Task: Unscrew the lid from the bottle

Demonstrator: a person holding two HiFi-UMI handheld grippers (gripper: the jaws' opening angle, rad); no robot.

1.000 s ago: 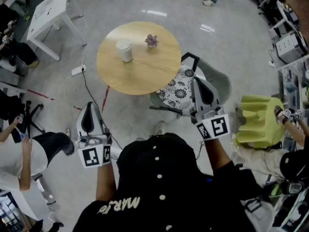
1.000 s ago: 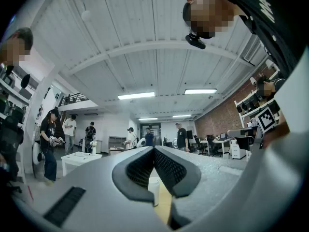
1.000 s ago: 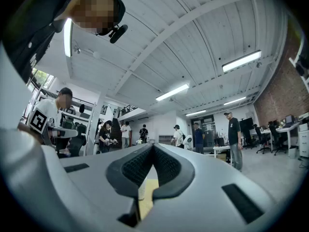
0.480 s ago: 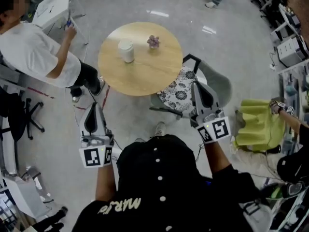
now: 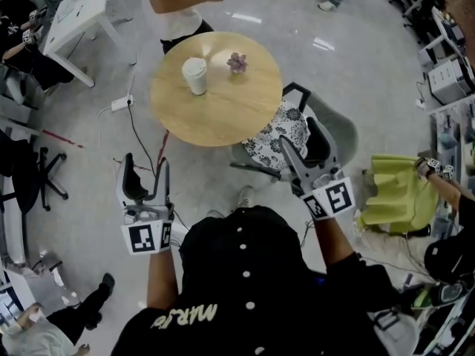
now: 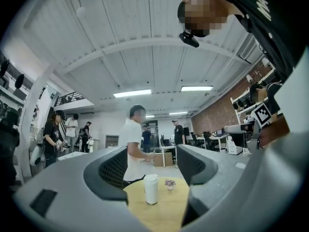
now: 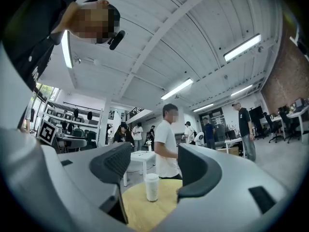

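The white bottle (image 5: 195,76), lid on, is stood upright on the round wooden bench (image 5: 223,117), near 1 small potted flower (image 5: 237,62). Well apart from it, the left gripper (image 5: 145,170) and right gripper (image 5: 303,143) are held released. The jaws of the 2 have just been opened, with nothing gripped between them.

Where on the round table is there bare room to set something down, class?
The table's whole near half is bare, bordered by the bottle and the small flower beyond and the patterned chair at its near right. Only the far edge is crowded.
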